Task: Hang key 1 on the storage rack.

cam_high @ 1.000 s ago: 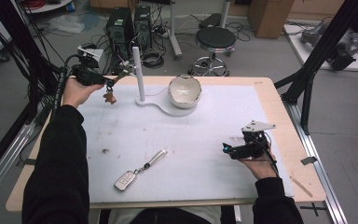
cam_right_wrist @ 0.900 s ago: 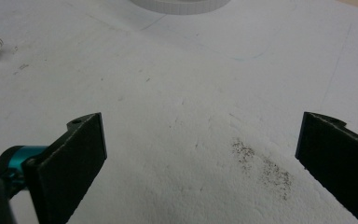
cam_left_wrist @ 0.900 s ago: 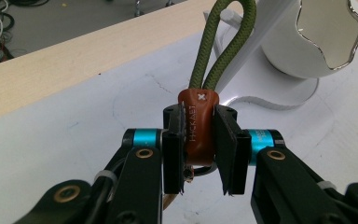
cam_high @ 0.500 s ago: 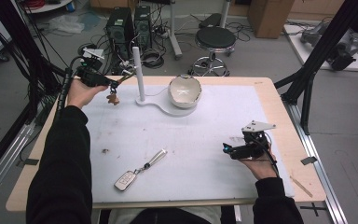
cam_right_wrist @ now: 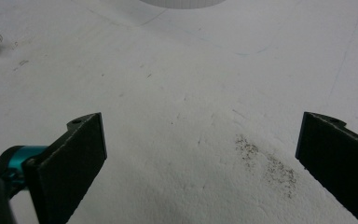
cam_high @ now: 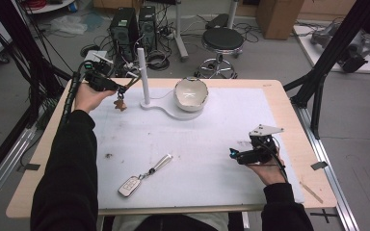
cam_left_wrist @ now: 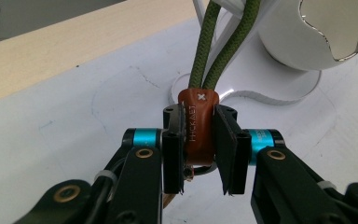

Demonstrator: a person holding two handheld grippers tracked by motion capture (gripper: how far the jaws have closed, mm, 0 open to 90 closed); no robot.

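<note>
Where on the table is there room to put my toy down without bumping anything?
The big bare stretch of white mat lies between the bowl, the car key and the right tool. The far right of the mat, beyond that tool, is free too. It is crowded at the far left, where the left tool holds a keychain strap by the white post.

The brown leather tag point(cam_left_wrist: 198, 128) seemingly reads "HICKAES".

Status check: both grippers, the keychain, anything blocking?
Left gripper shut on brown leather tab, green cord loop running up toward white post. Right gripper open, low over the mat. Bowl close beside post; car key lies apart.
</note>
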